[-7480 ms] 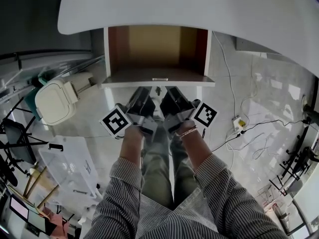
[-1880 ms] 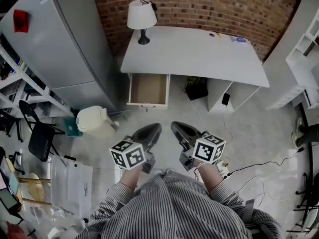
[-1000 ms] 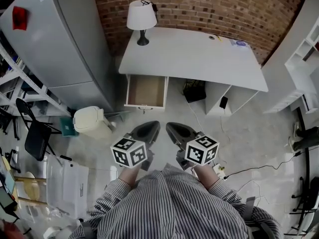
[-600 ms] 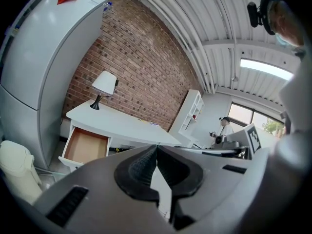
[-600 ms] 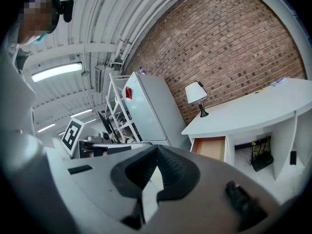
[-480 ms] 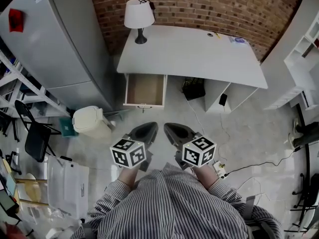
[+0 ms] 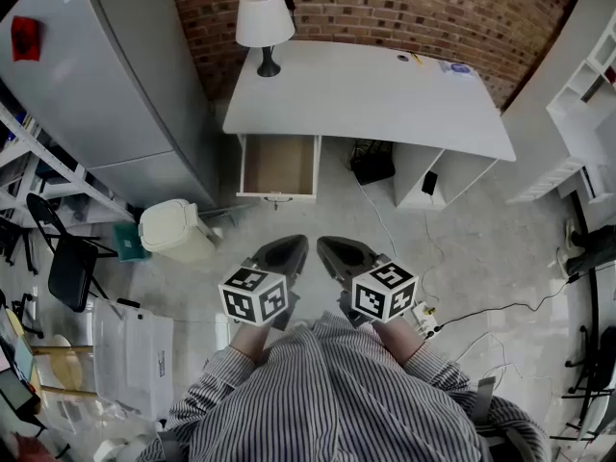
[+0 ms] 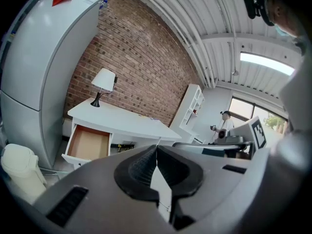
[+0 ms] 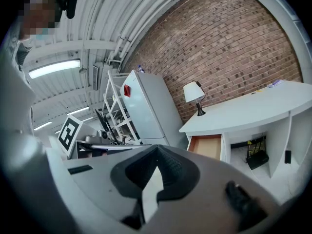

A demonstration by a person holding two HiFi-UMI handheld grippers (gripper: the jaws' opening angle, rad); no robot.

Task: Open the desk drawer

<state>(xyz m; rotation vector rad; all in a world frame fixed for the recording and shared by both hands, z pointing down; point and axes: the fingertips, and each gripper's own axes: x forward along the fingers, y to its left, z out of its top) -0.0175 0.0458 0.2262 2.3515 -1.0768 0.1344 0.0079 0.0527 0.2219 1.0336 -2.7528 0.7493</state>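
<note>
The white desk point(image 7: 385, 94) stands against the brick wall. Its drawer point(image 7: 279, 165) on the left is pulled out, and the brown inside shows bare. The drawer also shows in the left gripper view point(image 8: 87, 143) and the right gripper view point(image 9: 207, 147). My left gripper point(image 7: 298, 243) and right gripper point(image 7: 325, 244) hang side by side over the floor, well short of the desk, both pointing at it. The left gripper point(image 8: 157, 147) is shut with nothing between its pads. The right gripper point(image 9: 157, 150) is shut and holds nothing either.
A table lamp point(image 7: 262, 22) stands on the desk's left corner. A grey fridge point(image 7: 106, 75) is to the left, with a cream bin point(image 7: 173, 229) in front of it. Cables and a power strip point(image 7: 423, 318) lie on the floor at the right. White shelves point(image 7: 587, 104) flank the desk.
Since the oldest frame I have backed well away from the open drawer. Over the last second the grippers barely moved, and the drawer stays open.
</note>
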